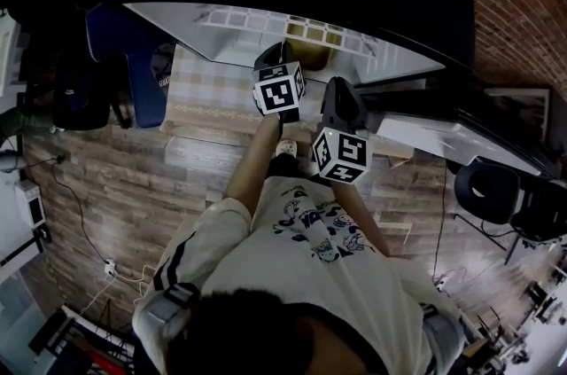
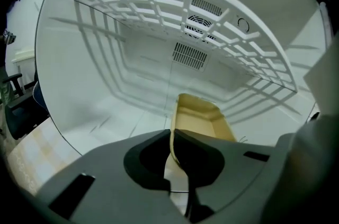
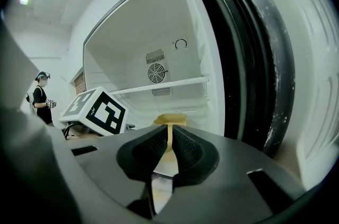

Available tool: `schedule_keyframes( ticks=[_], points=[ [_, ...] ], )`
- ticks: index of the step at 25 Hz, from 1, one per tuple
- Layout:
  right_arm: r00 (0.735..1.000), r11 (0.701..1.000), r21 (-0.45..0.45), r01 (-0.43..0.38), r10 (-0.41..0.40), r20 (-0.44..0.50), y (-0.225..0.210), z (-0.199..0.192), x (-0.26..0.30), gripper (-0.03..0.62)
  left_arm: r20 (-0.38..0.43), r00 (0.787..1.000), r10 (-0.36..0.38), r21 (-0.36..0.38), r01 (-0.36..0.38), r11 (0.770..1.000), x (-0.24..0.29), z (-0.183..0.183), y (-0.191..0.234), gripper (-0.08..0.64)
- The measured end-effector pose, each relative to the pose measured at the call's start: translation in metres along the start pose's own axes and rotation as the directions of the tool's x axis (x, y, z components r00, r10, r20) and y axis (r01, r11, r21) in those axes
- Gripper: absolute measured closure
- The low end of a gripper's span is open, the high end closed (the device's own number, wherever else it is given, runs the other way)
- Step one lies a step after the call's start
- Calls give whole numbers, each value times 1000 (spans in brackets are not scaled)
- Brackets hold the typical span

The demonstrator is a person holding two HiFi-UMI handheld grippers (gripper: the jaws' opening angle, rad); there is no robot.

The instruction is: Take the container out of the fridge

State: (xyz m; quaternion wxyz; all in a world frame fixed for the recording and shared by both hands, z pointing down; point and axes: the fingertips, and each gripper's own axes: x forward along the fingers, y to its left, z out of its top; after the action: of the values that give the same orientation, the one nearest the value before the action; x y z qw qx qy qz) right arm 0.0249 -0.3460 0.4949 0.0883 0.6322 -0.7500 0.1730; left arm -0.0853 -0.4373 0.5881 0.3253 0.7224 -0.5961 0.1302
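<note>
Shirt (image 1: 310,258) and pale sleeves of the person carrying the rig fill the near edge of the head view. Ahead of them, both tools point into the open fridge (image 1: 221,36). The left gripper (image 1: 276,56) reaches furthest in, its tip at the tan container (image 1: 312,56). The right gripper (image 1: 340,91) hangs back just to its right, short of the doorway. I judge the split deliberate: one tool pulls and the other stays clear. Wood-plank floor (image 1: 115,178) lies below the tools, and a brick wall (image 1: 514,1) stands off to their right.

From the left gripper view, the jaws are pinched on the container's near side wall, the thin tan wall standing upright between them. The rest of the tray stretches ahead of the tool on the white fridge bottom. A white wire shelf (image 2: 159,0) arches overhead, with a fan vent (image 2: 201,20) on the back wall beyond. I reckon a rim grip suits a shallow, light tray. It is still inside the compartment, so the removal is not yet done.

From the right gripper view, the jaws are pressed together but for a hairline slit and hold nothing. The tan showing through the slit is the container farther ahead, below the shelf. The left tool's marker cube (image 3: 95,109) sits to this tool's left and the dark door seal (image 3: 249,59) to its right. A bystander (image 3: 41,93) stands in the bright room far to the left.
</note>
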Motion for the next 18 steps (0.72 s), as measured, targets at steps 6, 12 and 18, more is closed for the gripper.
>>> schedule_keyframes(
  ticks=[6, 12, 18],
  points=[
    [1000, 1000, -8, -28, 28, 10, 8, -1, -13, 543, 22, 1000, 1, -47, 0, 999, -29, -5, 5, 528],
    [998, 998, -3, -57, 57, 28, 12, -2, -29, 543, 45, 999, 30, -55, -27, 998, -60, -13, 7, 528],
    [996, 997, -8, -79, 79, 43, 9, -3, -58, 543, 57, 997, 53, -76, -49, 996, -95, -33, -1, 528]
  ],
)
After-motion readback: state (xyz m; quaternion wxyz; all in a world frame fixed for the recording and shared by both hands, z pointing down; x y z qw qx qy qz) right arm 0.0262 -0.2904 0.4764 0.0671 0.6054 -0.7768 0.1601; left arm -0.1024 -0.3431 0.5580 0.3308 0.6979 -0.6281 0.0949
